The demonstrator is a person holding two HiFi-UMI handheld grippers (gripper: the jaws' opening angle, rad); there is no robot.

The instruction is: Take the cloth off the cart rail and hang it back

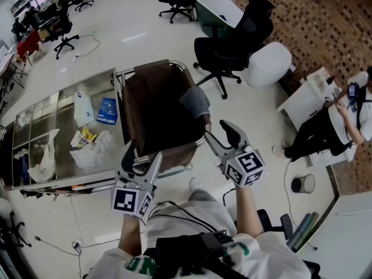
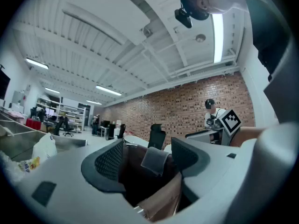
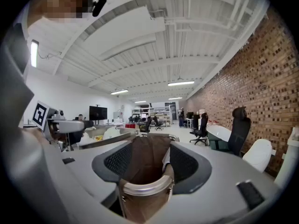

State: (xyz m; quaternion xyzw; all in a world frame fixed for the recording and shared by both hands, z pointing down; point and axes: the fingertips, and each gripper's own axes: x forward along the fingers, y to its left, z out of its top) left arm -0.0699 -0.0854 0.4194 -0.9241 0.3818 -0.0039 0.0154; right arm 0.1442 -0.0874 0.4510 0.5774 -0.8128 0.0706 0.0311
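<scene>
1. Brown cloth (image 1: pixel 154 106) hangs over the rail (image 1: pixel 185 150) at the end of the steel cart (image 1: pixel 58 106), in the middle of the head view. A smaller grey cloth (image 1: pixel 196 100) lies on its right edge.
2. The left hand-held gripper (image 1: pixel 142 154) has its jaws apart, just above the near fold of the brown cloth, and it presses on nothing.
3. The right hand-held gripper (image 1: pixel 220 135) is also wide apart. In its own view the metal rail and the brown cloth stand between the jaws, low in the frame, but the pads do not squeeze them.
4. Risk: if the right jaws close here, I think they clamp the rail together with the fabric, so the cloth does not lift.
5. Risk: the cloth looks large and folded. A grip on only one layer may let the rest slide down to the floor.
6. Risk: pulling the brown cloth probably drags the grey cloth with it, and it may fall.
7. Risk: a strong pull toward the person may move the cart, if it rolls freely.
</scene>
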